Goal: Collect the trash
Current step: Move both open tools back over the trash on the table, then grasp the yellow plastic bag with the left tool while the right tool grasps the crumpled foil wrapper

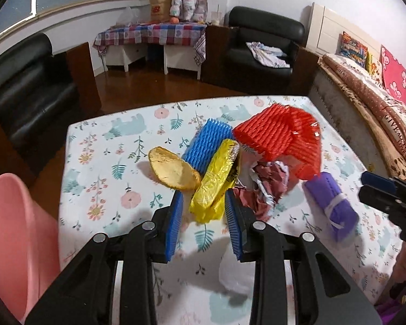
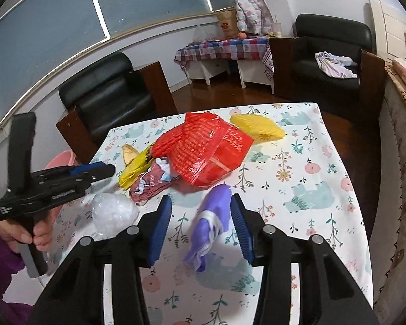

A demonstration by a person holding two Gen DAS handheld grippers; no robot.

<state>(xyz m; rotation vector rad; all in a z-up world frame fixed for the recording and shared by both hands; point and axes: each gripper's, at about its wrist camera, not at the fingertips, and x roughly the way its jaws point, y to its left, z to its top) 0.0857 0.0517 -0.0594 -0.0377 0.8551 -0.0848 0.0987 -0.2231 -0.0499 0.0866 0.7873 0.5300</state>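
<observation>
A white-walled room with a dark wooden floor (image 1: 149,86) is shown, furnished with two black armchairs (image 1: 262,43), a checked-cloth side table (image 1: 151,33), a bed (image 1: 365,94) and wide frosted windows (image 2: 54,27).

Both fisheye cameras are sitting just behind their own jaws and looking forward and downward along them at the bench (image 1: 100,146) with the floral-print cloth, from close range. The left wrist view is facing the bench from its near left side, with the round pink plastic bin (image 1: 16,233) at its left edge. The right wrist view is looking from further right. Both are sharing the crinkled red mesh-and-plastic bag (image 1: 281,135) (image 2: 203,151), the yellow crumpled plastic wrapper (image 1: 216,181) (image 2: 134,170), the rolled purple cloth bundle (image 1: 333,203) (image 2: 211,216), and the black armchairs beyond.
</observation>
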